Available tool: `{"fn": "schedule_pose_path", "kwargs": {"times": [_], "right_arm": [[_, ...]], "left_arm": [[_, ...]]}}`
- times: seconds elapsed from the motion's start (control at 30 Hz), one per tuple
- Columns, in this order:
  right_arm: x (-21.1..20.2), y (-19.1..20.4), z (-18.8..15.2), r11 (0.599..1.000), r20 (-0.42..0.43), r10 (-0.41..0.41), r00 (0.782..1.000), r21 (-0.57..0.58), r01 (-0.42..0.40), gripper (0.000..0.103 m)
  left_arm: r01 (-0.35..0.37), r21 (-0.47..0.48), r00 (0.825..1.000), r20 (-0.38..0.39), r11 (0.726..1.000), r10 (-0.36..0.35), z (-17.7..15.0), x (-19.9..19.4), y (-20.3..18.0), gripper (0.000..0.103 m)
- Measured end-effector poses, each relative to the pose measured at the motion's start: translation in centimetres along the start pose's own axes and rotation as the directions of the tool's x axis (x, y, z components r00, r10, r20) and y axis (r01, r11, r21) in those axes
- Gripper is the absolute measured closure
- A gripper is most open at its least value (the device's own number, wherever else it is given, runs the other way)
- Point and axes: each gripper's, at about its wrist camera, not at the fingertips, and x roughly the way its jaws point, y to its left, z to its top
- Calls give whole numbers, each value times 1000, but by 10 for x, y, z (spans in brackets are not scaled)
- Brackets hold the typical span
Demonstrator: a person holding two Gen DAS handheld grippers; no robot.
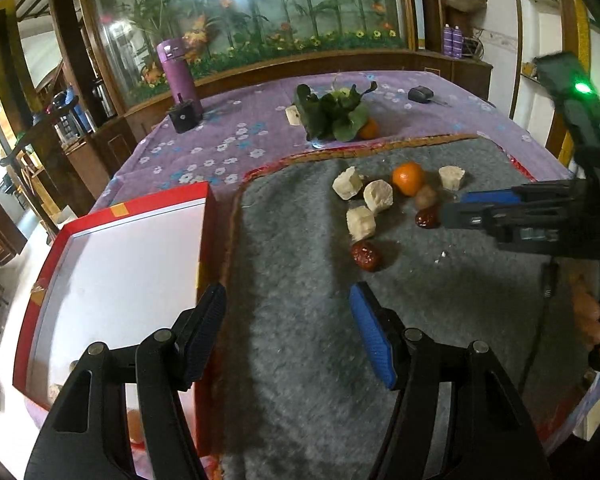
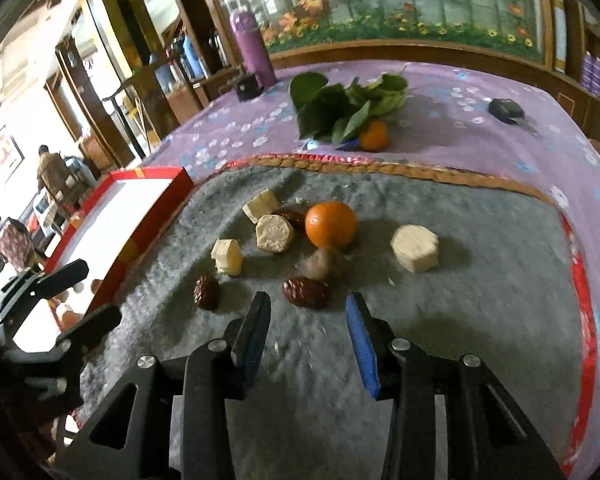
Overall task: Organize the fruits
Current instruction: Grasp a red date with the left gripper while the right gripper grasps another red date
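On the grey mat [image 2: 440, 320], an approach seems under way: the right gripper [image 2: 308, 312], jaws spread and empty, is aimed at a red date [image 2: 305, 291] just ahead. Closing squarely is called for. An orange [image 2: 331, 224] and pale chunks [image 2: 415, 248] crowd nearby. The left gripper [image 1: 286, 300], also spread and empty, is held beside the red box [image 1: 120, 280].

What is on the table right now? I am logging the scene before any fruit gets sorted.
Pale chunks: four, cream, grey mat.
Red dates: three, dark red, mat.
Orange: one on mat; second orange by the leaves.
Brown fruit: one, blurred, below the orange.
Box: one, red with white inside, left of mat.
Leaves: green, purple cloth.
Bottle: purple, far edge.
Left gripper: open.
Right gripper: open.
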Motion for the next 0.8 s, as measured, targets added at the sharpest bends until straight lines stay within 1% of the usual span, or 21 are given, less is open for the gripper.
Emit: {"fn": "schedule_pose_path", "kwargs": {"times": [0.13, 0.17, 0.2, 0.23, 0.27, 0.3, 0.37, 0.43, 0.5, 0.57, 0.63, 0.7, 0.77, 0.8], "right_arm": [[26, 1, 6, 1000, -62, -23, 998, 8, 23, 62], [26, 2, 6, 1000, -43, -30, 999, -2, 29, 63], [26, 4, 6, 999, -41, -38, 998, -17, 38, 63], [26, 5, 5, 998, -31, -48, 998, -28, 48, 67], [26, 4, 4, 998, -22, -60, 998, -36, 59, 77], [27, 4, 2, 995, -16, -82, 997, -53, 81, 82], [25, 2, 0, 995, -5, -75, 997, -64, 75, 82], [21, -6, 1, 998, 0, -53, 999, -32, 53, 82], [16, -18, 2, 999, 9, -35, 999, 22, 35, 82], [12, -29, 3, 997, 17, -15, 1000, 75, 14, 82], [9, -38, 4, 993, 24, -3, 1000, 118, 1, 82], [6, -46, 4, 987, 28, 5, 1000, 163, -10, 82], [6, -51, 4, 981, 30, 9, 1000, 192, -14, 82], [5, -52, 4, 980, 30, 8, 1000, 198, -13, 82]], "left_arm": [[20, 4, 1000, -24, 1000, -20, 2, 7, -5, 39], [27, 8, 999, -30, 1000, -26, 2, 8, -6, 40], [34, 11, 999, -36, 999, -34, 2, 10, -8, 40], [41, 13, 998, -41, 999, -40, 3, 11, -9, 40], [49, 14, 998, -48, 999, -49, 4, 13, -11, 40], [58, 13, 997, -52, 998, -58, 6, 15, -13, 40], [74, 8, 996, -59, 997, -74, 9, 19, -17, 40], [81, 3, 995, -65, 997, -81, 14, 25, -22, 40], [88, -6, 993, -74, 996, -88, 16, 30, -25, 40], [109, -22, 990, -84, 994, -111, 17, 36, -28, 40], [109, -35, 989, -93, 993, -112, 18, 41, -30, 40], [113, -32, 988, -98, 993, -116, 18, 45, -34, 43], [120, -37, 986, -111, 992, -124, 18, 50, -35, 43], [123, -45, 985, -113, 991, -127, 17, 52, -35, 45]]}}
